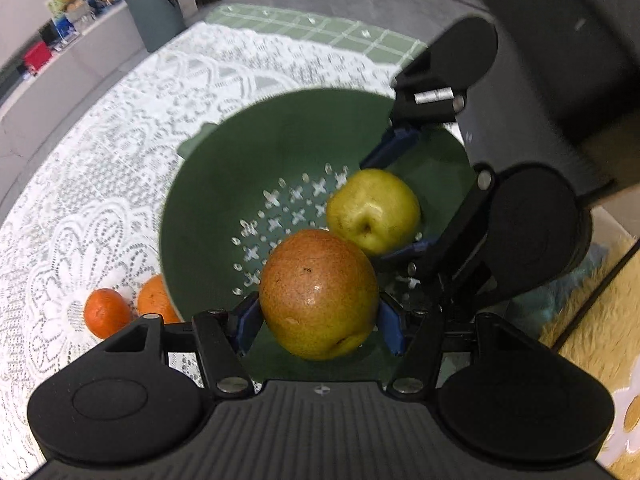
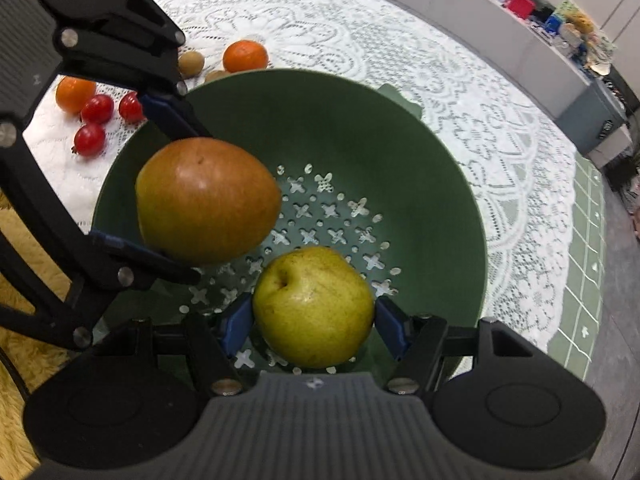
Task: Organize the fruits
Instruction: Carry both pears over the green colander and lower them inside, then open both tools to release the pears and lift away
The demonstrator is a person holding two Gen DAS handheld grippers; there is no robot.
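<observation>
Both fruits hang over the green colander [image 1: 208,184], which fills the middle of each view on the lace-covered table [image 1: 100,160]. The left hand-held gripper [image 1: 318,320] is clamped on the russet pear [image 1: 318,294] at the lower centre of its own view, blue pads pressed to either flank. The right hand-held gripper [image 2: 314,326] likewise grips the yellow-green pear [image 2: 314,306] at the lower centre of the right wrist view. The chief risk is crowding: the two tools point steeply down into one bowl, and in the left wrist view the right one's linkage sits just beside the russet pear, so a careless push could knock fruit against metal or bruise one pear on the other. Letting go from too high would let a pear bounce off the sloped wall or tip the light colander toward the rim. Round, smooth skins may also roll in the pads if the hold slackens unevenly. The oranges [image 2: 245,56], the small red fruits [image 2: 96,110] and the brown ones [image 2: 191,63] at the upper left of the right wrist view lie near the colander's rim, and a shoved bowl could scatter them.
</observation>
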